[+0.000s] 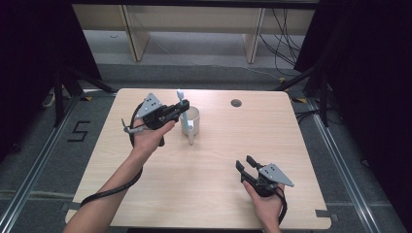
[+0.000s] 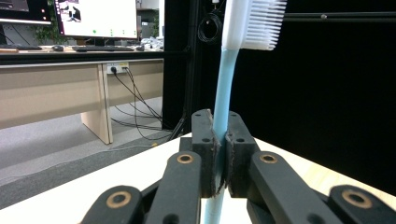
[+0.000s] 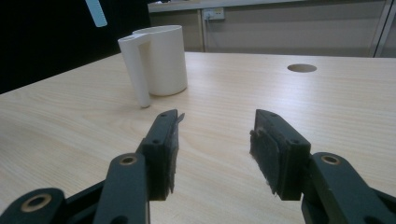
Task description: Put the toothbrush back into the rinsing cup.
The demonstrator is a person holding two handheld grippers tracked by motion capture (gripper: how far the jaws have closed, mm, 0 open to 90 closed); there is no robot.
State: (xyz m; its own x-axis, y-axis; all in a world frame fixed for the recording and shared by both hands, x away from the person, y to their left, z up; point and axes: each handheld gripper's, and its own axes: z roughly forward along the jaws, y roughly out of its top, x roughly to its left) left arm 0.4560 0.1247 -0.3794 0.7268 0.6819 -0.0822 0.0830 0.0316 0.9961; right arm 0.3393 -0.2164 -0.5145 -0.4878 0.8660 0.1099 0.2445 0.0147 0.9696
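Your right hand-held gripper (image 1: 248, 163) sits low over the near right part of the table (image 1: 209, 184), its two black jaws spread with bare wood between them; in the right gripper view (image 3: 212, 147) the rough, worn pads (image 3: 265, 151) face each other across that gap and pinch nothing. Your forearm is cut off by the bottom edge of the high view.

Farther off, your left hand-held gripper (image 1: 180, 109) is pressed together on the pale blue handle of a toothbrush (image 1: 183, 116), which stands upright just beside a cream mug (image 1: 191, 122), at its near left rim. In the left gripper view the pads (image 2: 204, 154) clamp the smooth plastic handle (image 2: 221, 93) about midway, white bristles on top; the handle's lower end is hidden behind the jaws, so you cannot tell there whether it touches the table. From above, the lower end hangs in front of the mug's side.

The mug is a plain matt cylinder with a straight slab handle (image 3: 136, 70); its inside is hard to make out
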